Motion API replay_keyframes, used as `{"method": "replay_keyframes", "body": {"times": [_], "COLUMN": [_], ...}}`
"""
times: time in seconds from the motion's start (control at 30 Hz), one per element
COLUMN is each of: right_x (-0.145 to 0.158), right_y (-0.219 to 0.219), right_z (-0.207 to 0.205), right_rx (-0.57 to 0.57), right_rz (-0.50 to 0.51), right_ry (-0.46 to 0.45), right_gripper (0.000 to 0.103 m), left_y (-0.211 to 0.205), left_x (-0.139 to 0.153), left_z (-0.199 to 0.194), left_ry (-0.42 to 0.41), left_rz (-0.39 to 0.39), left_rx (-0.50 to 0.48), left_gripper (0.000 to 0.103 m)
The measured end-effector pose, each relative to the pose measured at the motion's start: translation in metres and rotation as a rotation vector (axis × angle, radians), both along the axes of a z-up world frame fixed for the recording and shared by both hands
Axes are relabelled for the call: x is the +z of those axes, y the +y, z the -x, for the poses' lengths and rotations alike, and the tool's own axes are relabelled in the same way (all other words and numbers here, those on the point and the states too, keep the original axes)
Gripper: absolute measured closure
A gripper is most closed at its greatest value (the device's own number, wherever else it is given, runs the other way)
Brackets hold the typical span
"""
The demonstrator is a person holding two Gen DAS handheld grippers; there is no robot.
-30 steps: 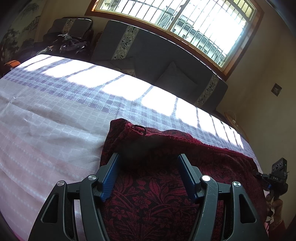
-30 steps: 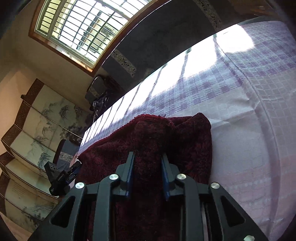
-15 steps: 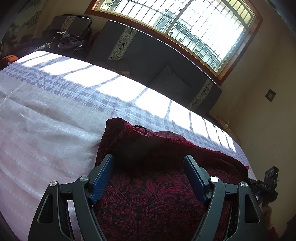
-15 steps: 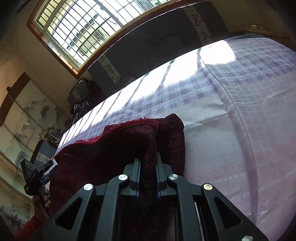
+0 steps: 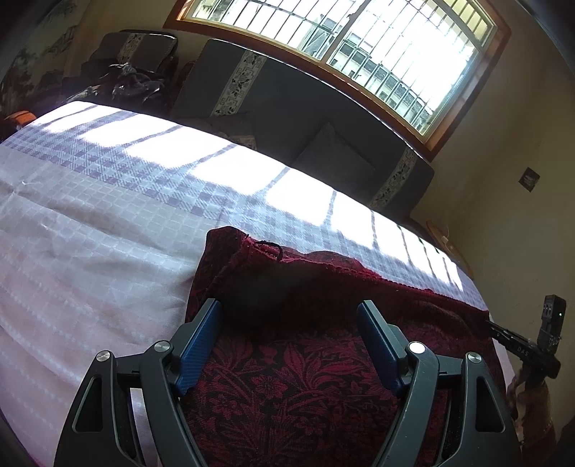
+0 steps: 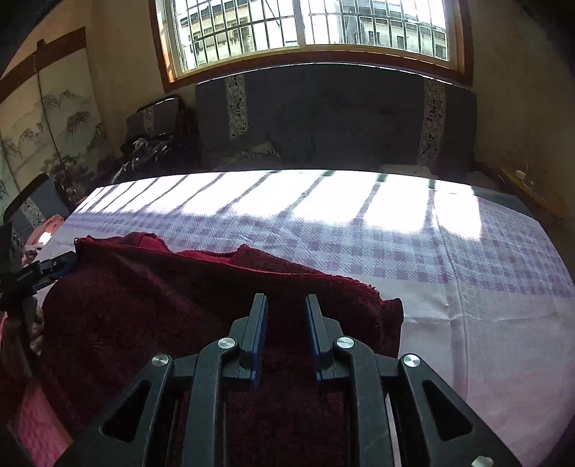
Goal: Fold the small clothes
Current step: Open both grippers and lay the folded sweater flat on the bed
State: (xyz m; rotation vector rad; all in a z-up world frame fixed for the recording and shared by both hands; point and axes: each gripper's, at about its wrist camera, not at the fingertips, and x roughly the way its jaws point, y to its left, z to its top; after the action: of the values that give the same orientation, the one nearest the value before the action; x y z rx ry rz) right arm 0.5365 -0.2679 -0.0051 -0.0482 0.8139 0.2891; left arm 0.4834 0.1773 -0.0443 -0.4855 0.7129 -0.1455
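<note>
Two hand-held grippers hang over a dark red floral cloth [image 5: 323, 377] spread on a bed covered in a pale purple checked sheet [image 5: 107, 222], sunlight from a barred window [image 6: 305, 28] striping the far half. The left gripper [image 5: 289, 316] stands wide, its blue pads apart above the cloth's folded left corner, where a small loop of thread [image 5: 269, 248] sticks up at the edge; nothing is clamped between them. The right gripper [image 6: 285, 316] shows a narrow gap, its jaws opening over the cloth's right end near the bunched hem, the fabric lying below and between the fingers but not pinched. A dark headboard [image 6: 334, 118] backs the bed.
</note>
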Motion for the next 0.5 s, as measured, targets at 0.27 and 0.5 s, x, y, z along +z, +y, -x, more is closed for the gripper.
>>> {"method": "replay_keyframes", "body": {"times": [0.27, 0.5], "right_x": [-0.035, 0.017], "right_y": [-0.066, -0.037], "right_z": [-0.009, 0.095], "right_rx": [-0.187, -0.078], "right_rz": [-0.325, -0.262], "right_ry": [0.119, -0.110], "right_gripper": [0.085, 0.065], "left_y": [0.001, -0.007], "left_x": [0.000, 0.026], "left_z": [-0.001, 0.034], "left_ry": [0.003, -0.016], "left_rz": [0.006, -0.021], "left_rx": [0.002, -0.021], "left_gripper": [0.026, 0.025]}}
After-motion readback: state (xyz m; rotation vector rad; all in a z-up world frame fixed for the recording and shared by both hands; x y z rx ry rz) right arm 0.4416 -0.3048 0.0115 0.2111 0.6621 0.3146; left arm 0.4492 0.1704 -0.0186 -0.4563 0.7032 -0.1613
